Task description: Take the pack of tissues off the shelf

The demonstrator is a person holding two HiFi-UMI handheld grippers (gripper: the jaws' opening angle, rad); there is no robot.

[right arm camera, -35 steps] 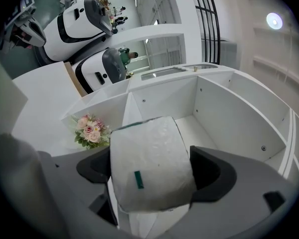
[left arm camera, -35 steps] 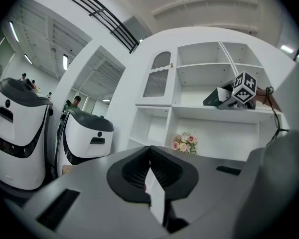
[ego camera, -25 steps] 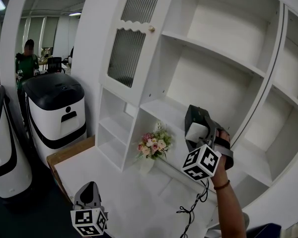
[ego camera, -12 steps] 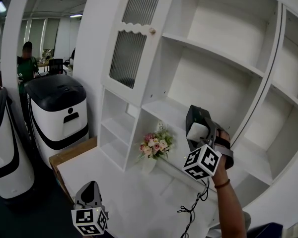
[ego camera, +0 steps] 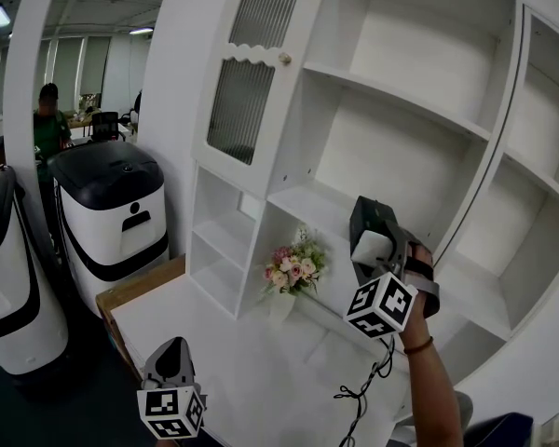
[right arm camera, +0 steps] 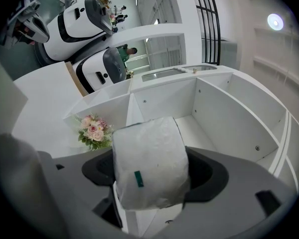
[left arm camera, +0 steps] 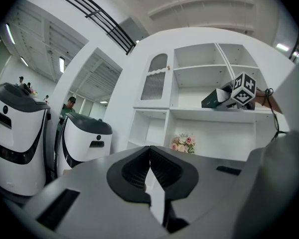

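**Head view.** The right gripper [ego camera: 368, 223] is held level in front of the white shelf [ego camera: 303, 203], with the pack of tissues [ego camera: 371, 248] between its jaws. The pack is judged to be clear of the shelf board, which lies just beyond and below the gripper tips. The left gripper [ego camera: 170, 350] hangs low over the table [ego camera: 252, 361], well apart from the right gripper. A small bunch of flowers [ego camera: 293, 270] stands below and to the left of the right gripper. A dark cable [ego camera: 361, 391] lies beneath it.

**Left gripper view.** The jaws are seen closed together with nothing between them. The ribbed black pads [left arm camera: 165, 171] meet along one line.

**Right gripper view.** The jaws stand fairly wide, having just been closing slightly, and are pressed on both sides of the pack. The pack is a soft, rounded block in thin, crinkled white wrap with a small green mark. Smooth, painted shelf compartments lie ahead of the tips.

**Step judged.** The grip is made and removal is in hand. A straight withdrawal away from the shelf is called for next. Firm pressure is needed, as the soft wrap may deform and slip.
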